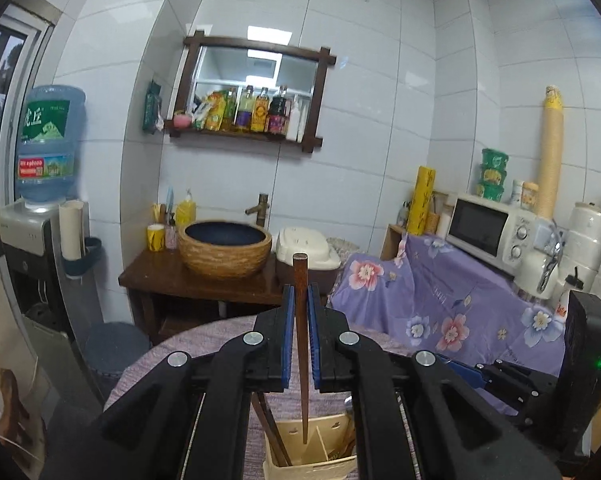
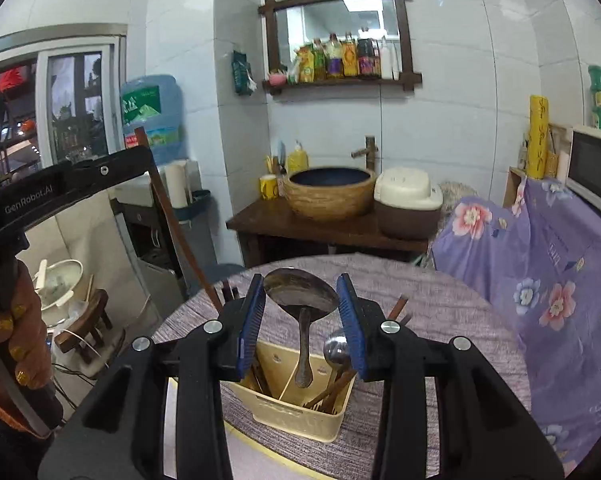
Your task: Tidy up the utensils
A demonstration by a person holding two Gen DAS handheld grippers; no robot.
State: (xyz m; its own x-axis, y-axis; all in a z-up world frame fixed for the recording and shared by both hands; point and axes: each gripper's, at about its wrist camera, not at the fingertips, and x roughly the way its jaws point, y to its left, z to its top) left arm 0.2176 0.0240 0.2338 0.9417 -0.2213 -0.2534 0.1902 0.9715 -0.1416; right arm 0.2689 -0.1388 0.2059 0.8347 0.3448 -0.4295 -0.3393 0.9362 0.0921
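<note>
Chopstick [image 1: 300,320], a slim dark-brown wooden stick, is standing upright between the nearly closed blue ribbed jaws of the left gripper [image 1: 299,308], pinched, its tip hanging over a cream plastic utensil caddy [image 1: 300,468]. That divided caddy is sitting on the round worktop [image 2: 440,300] under a grey-purple woven cloth, holding more wooden chopsticks [image 2: 328,392] and a round steel spoon [image 2: 335,350]. Further right, the right gripper [image 2: 301,312] is gripping a dull metal ladle [image 2: 300,292] by its bowl, jaws partly open around it, handle pointing down into the caddy.
</note>
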